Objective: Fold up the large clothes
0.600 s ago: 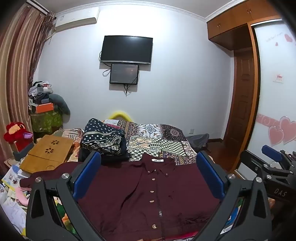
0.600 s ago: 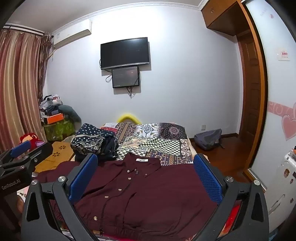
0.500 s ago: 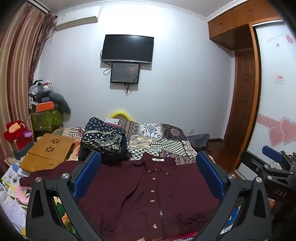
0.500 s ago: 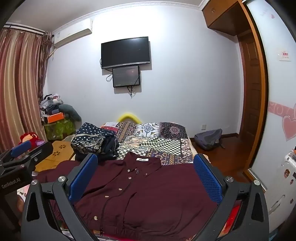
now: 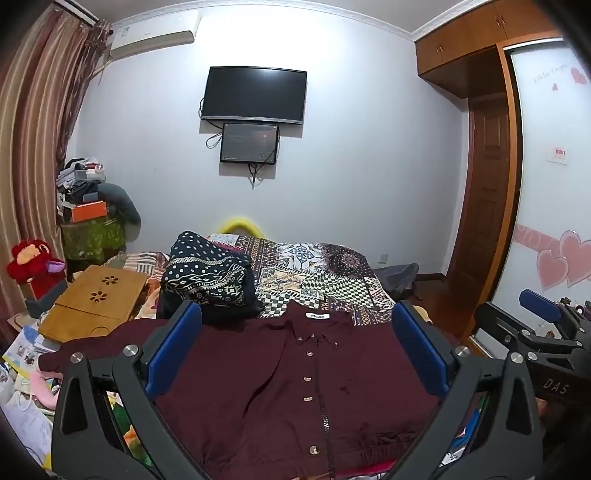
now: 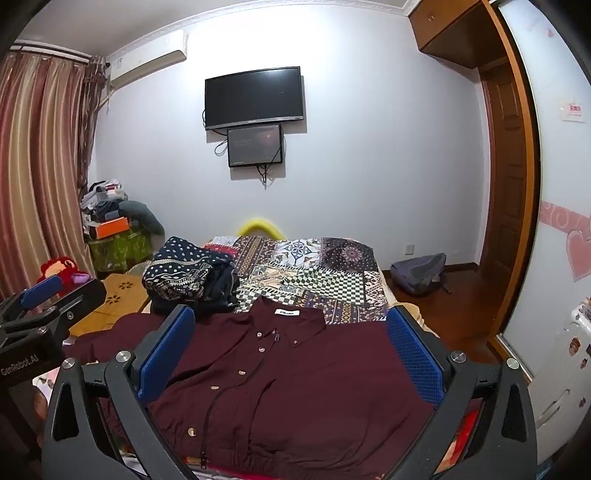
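On bed (image 5: pixel 332 273): maroon shirt (image 5: pixel 295 376) flat; left claw (image 5: pixel 295 345), right claw (image 6: pixel 291 345) both released.

Count, both views. Shirts: 1, maroon shirt (image 5: pixel 295 373), laid flat on the bed (image 5: pixel 325 273). Buttons visible down its front: 5 in the left view. Collar labels: 1. Beds: 1. Folded piles on the bed: 1, patterned pile (image 5: pixel 207 273). Grippers: 2, left gripper (image 5: pixel 295 350) and right gripper (image 6: pixel 291 354), each with 2 blue pads, set wide apart. Wall screens: 2, TV (image 5: pixel 255 94) above a smaller monitor (image 5: pixel 249 143). Air conditioners: 1, AC (image 5: pixel 155 31). Wooden trays: 1, tray (image 5: pixel 98 299). Plush toys: 1, red plush (image 5: pixel 31 258). Backpacks: 1, backpack (image 6: pixel 419 271) on the floor. Curtains: 1, curtain (image 6: pixel 40 177).
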Available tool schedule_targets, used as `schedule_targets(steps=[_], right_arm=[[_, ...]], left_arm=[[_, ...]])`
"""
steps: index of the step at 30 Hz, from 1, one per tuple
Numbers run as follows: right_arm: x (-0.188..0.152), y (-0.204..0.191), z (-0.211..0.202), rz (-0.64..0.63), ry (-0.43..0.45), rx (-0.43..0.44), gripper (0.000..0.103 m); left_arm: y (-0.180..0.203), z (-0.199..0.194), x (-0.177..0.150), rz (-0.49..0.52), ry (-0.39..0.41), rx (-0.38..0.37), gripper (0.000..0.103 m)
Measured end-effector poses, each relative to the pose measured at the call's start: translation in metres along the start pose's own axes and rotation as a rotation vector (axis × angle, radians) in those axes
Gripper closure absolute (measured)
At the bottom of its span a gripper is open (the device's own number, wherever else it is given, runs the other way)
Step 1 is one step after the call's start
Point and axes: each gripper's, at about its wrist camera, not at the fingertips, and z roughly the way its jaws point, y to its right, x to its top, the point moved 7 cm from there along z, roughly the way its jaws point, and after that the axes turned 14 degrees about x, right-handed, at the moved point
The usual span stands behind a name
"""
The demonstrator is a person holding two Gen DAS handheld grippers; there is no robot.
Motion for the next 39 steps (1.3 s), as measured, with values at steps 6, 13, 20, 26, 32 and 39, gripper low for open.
schedule_targets(steps=[6, 13, 20, 26, 32, 39], right_arm=[[0.0000, 0.0019, 0.0015, 0.001, -0.009, 0.002, 0.000], [-0.0010, 0.0031, 0.0030, 0.000, -0.011, 0.003, 0.000], [-0.0001, 0.0028, 0.0031, 0.001, -0.012, 0.002, 0.000], [0.0003, 0.0031, 0.0034, 0.002, -0.012, 0.000, 0.000], [0.0005, 0.0032, 0.0040, 0.006, -0.012, 0.001, 0.000], [-0.0002, 0.0026, 0.0035, 0.008, -0.014, 0.002, 0.000]], left_arm=[[0.0005, -0.0002, 0.0001, 0.003, 0.001, 0.002, 0.000], [0.0007, 0.0003, -0.0006, 0.002, -0.002, 0.002, 0.000], [0.0004, 0.0001, -0.0008, 0.002, -0.001, 0.002, 0.000], [-0.0001, -0.0003, -0.0010, 0.002, 0.000, 0.000, 0.000], [-0.0004, 0.0004, -0.0008, 0.001, -0.002, 0.004, 0.000], [-0.0006, 0.0004, -0.0019, 0.000, -0.009, 0.008, 0.000]])
